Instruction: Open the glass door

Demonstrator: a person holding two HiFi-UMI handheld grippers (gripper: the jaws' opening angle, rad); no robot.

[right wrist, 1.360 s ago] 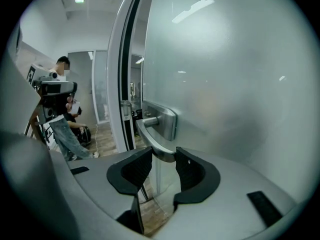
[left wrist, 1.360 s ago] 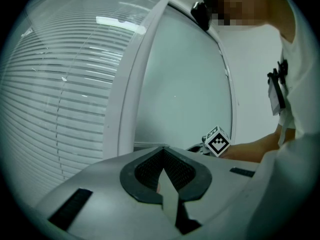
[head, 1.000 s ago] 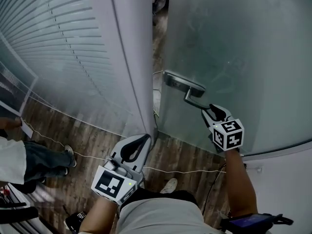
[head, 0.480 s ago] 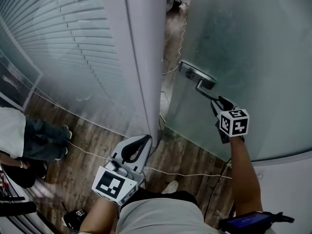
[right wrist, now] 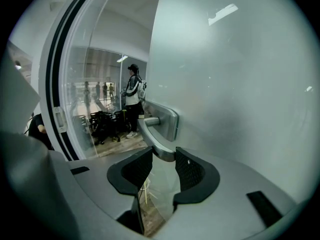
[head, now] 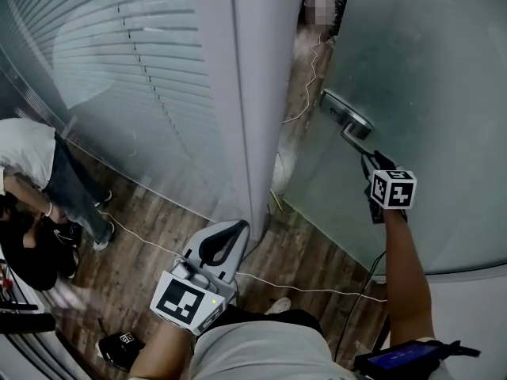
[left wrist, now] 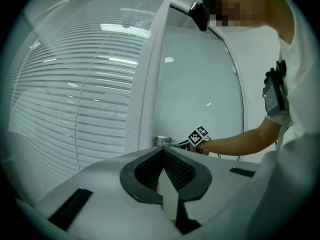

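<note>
door handle point(head: 353, 138) lengthwise toward right gripper point(head: 372, 161)

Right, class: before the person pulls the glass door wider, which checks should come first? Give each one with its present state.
1. Right gripper closed on the door handle: ok.
2. Glass door off its frame, gap showing: ok.
3. Left gripper shut, empty, away from the door: ok.
4. White cable on the floor by the door's foot, free of its swing: cannot tell.
5. Bystander at far left, away from the door: ok.
</note>
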